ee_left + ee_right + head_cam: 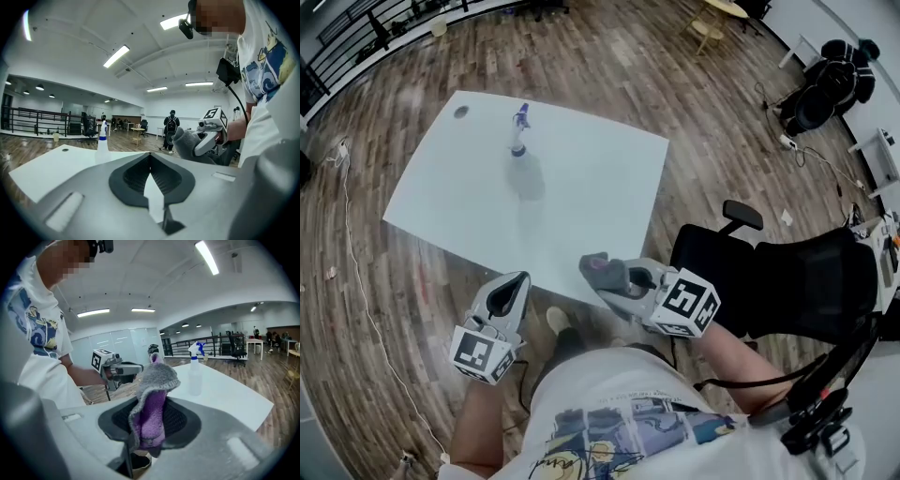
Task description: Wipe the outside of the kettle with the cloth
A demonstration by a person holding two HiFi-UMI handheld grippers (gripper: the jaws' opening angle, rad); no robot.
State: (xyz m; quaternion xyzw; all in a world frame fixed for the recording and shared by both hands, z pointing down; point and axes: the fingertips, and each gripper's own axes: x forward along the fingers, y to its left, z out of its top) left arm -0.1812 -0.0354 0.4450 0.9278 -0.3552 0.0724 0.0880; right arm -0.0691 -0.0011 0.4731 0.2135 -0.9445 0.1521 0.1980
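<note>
1. Presently, the right gripper (598, 270) has its fingers clamped on the cloth (154, 380), a grey-and-purple wad that stands up past the fingertips and droops behind them.
2. Left gripper (150, 157): fingers pressed together, nothing between them.
3. Tabletop (581, 178): ahead of and below both sets of fingers. It carries a spray bottle (523, 169), well beyond the fingertips.
4. Kettle: seen in no view, so no wiping can be under way. Both pairs of fingers hang short of the tabletop's near edge.
5. Risk: the cloth is pinched into a narrow bunch, so little fabric projects past the fingers. Pressed on a curved wall, the hard fingertips rather than the cloth would likely meet the surface.
6. Risk: the loose fold below the fingers could snag, or work out of the clamp under a sideways drag.
7. Risk: with the left fingers closed and empty, nothing would steady a kettle, and a firm wipe could push or tip it.
</note>
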